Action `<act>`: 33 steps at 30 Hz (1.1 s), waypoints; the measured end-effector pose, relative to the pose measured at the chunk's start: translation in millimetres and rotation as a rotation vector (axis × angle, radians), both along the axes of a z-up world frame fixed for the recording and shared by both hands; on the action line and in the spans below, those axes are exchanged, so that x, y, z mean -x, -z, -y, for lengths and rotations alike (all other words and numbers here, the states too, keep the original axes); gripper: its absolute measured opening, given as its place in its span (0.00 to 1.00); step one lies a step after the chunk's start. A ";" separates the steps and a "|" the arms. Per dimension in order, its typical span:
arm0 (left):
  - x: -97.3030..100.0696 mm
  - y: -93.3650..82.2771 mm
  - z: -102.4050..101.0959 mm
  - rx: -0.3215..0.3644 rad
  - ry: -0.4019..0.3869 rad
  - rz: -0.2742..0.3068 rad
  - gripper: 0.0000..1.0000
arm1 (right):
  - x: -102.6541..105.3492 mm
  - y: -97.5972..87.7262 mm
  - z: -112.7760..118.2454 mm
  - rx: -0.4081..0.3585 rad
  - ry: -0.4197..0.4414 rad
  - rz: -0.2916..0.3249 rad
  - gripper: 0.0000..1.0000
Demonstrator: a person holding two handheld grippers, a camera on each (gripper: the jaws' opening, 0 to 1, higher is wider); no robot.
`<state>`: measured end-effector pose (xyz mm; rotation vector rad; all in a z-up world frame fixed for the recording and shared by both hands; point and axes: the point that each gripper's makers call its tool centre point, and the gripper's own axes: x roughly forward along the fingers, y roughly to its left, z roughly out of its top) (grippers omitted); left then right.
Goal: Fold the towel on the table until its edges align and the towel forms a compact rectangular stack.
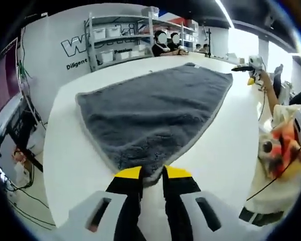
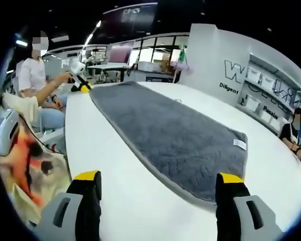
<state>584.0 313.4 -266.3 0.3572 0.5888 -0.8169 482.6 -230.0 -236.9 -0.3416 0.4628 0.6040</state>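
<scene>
Big open workshop room with shelving (image 1: 118, 42) and a white wall with lettering, and everything sits on a long white counter (image 1: 75, 150). Starting at the left hand-held gripper (image 1: 153, 175): its yellow-tipped jaws are nearly together, pinching the near corner of the grey towel (image 1: 155, 110), which makes sense to me since you'd want a corner in hand before lifting it over for a fold. Hard to say how firm the bite is, the hem just tucks in between the tips. The right hand-held gripper (image 2: 158, 188) has its jaws wide apart with bare counter between them, sitting just short of the towel's near edge (image 2: 180, 135), so I'd guess it's lining up for the other corner and hasn't grabbed anything yet. The towel itself lies flat and spread out along the counter, no fold in it that I can see, so the task looks barely started. View differences: the right gripper view shows a small white label (image 2: 239, 143) near the towel's corner, plus a seated person (image 2: 37, 85) at the far end holding another gripper-type tool (image 2: 78, 70). The left gripper view gives the towel's full outline out to its far corners, and people sitting behind the counter by the shelves.
</scene>
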 end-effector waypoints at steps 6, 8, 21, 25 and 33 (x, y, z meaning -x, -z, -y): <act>2.4 -1.3 1.1 -0.066 0.007 0.015 0.05 | 1.9 -0.1 0.2 -0.004 0.002 0.002 0.96; 3.4 -1.3 1.0 -0.079 0.009 0.012 0.05 | 2.5 -0.2 1.6 -0.006 0.004 0.004 0.96; 5.2 0.3 -0.5 -0.082 0.006 -0.016 0.05 | 7.7 -5.8 36.6 0.059 0.039 0.031 0.81; 3.0 0.7 -1.0 -0.081 0.006 -0.020 0.05 | 4.9 -8.8 56.0 0.122 0.082 0.049 0.68; 0.7 1.6 -1.3 -0.084 0.006 -0.018 0.05 | -4.1 0.8 89.4 0.314 0.132 0.048 0.49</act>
